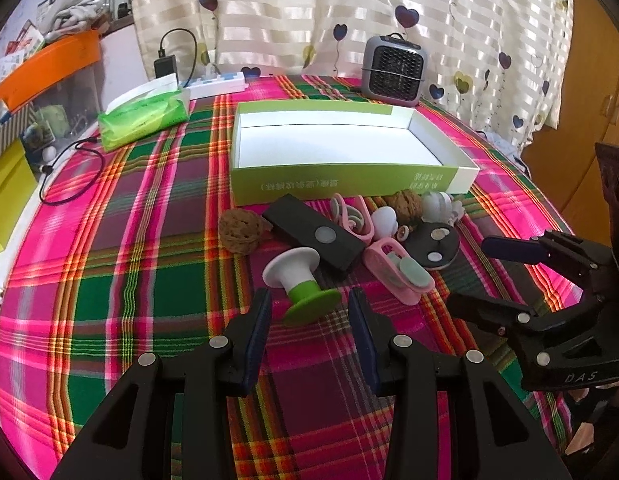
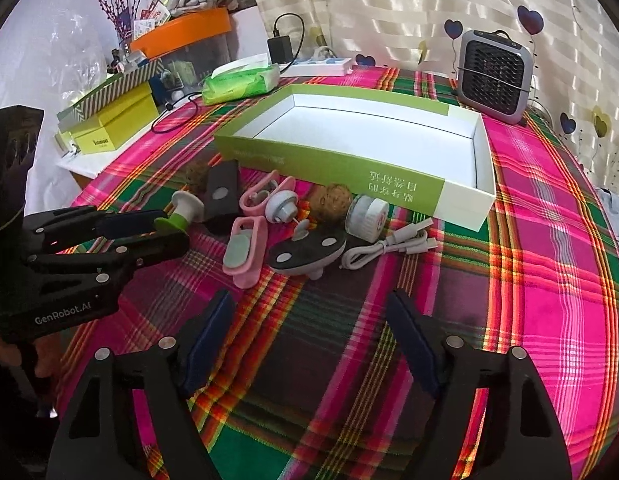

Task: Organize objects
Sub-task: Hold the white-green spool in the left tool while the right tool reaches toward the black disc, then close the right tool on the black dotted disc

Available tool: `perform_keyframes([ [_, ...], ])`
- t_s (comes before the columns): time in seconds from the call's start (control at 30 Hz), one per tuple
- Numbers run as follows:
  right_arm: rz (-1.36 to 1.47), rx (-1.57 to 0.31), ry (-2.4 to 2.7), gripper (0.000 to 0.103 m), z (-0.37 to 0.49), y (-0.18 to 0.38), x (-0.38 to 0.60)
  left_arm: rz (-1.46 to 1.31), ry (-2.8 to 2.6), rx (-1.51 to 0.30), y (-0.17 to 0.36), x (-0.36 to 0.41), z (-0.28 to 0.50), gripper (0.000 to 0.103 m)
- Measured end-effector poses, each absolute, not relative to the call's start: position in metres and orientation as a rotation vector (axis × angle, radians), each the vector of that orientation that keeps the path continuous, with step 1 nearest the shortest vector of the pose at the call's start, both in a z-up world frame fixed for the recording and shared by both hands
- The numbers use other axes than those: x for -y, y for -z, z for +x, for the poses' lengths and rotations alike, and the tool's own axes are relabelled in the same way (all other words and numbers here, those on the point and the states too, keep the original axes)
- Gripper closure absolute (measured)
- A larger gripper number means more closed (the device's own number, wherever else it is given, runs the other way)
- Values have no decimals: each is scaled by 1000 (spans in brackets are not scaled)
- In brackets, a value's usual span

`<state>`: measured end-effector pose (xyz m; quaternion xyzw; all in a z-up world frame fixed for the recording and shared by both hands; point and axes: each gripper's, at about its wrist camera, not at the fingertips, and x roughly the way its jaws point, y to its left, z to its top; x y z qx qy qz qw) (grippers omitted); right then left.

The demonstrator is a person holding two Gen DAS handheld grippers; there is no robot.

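Observation:
An open green and white box [image 1: 349, 184] [image 2: 329, 160] stands on the plaid tablecloth with nothing inside it. In front of it lie a black block [image 1: 313, 236], two walnuts [image 1: 239, 232] [image 1: 407, 204], pink clips [image 1: 397, 272], a black disc [image 1: 433, 246], a white round piece [image 2: 367, 214] and a white cable [image 2: 389, 246]. A white and green spool [image 1: 297, 280] [image 2: 181, 210] lies on its side. My left gripper [image 1: 309, 304] [image 2: 157, 232] is open, with the spool's green base between its tips, untouched by the pads. My right gripper [image 2: 311, 300] [image 1: 485, 276] is open over bare cloth, short of the pile.
A grey heater [image 1: 393, 70] stands behind the box by the curtain. A green tissue pack [image 1: 145, 118], a power strip [image 1: 217, 82] and a black cord [image 1: 69, 172] sit at the far left. Yellow boxes [image 2: 113, 128] and an orange tray [image 2: 181, 32] lie beyond the table's left edge.

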<state>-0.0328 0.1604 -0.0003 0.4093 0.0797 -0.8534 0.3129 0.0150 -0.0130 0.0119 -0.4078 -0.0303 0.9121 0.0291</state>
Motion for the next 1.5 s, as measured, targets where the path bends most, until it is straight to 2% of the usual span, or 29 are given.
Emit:
perform_keyframes([
  [0.13,1071,-181,2265,37,-38,-2,-161,-1272,-2812,105,-9,13,9,65],
  [0.27,1070,-154,2255,39,-43,-4,-159,-1277,-2811,110,-8,11,7,65],
  [0.33,1069,-136,2243,49,-44,-4,-156,-1280,-2813,109,-8,11,6,65],
  [0.4,1073,-128,2232,52,-46,-4,-153,-1288,-2815,113,-7,11,4,66],
  [0.73,1124,1,2223,54,-58,-1,-151,-1301,-2819,131,-3,15,-1,69],
  [0.77,1130,1,2225,57,-59,0,-150,-1301,-2819,132,-3,14,-1,69],
  [0.83,1143,5,2223,69,-60,2,-149,-1302,-2819,132,-3,14,-1,69],
  [0.9,1150,8,2226,74,-60,4,-149,-1301,-2819,133,-3,14,-1,69],
  [1.03,1145,-8,2240,75,-60,3,-150,-1302,-2820,130,-3,13,-1,72],
  [1.5,1040,-190,2337,75,-38,-9,-154,-1281,-2831,107,-6,7,2,72],
])
